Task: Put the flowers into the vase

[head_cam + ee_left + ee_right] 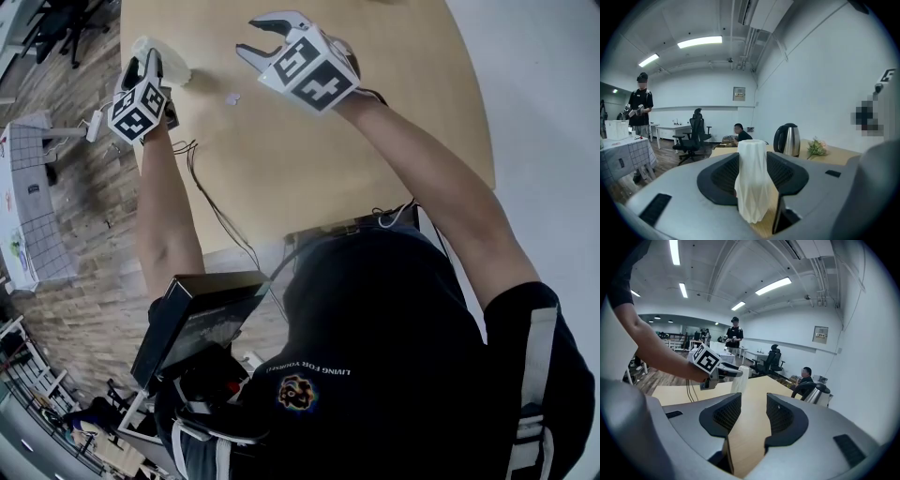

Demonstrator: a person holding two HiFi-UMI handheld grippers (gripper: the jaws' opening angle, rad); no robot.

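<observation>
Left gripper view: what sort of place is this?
Probably an open-plan office or lab: a black office chair, a white desk by the far wall, and strip ceiling lights under exposed ducting.

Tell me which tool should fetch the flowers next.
Right. The right tool is open and empty, while the left tool has the vase between its jaws. The flowers lie past the kettle, seemingly toward the right tool's side.
</observation>
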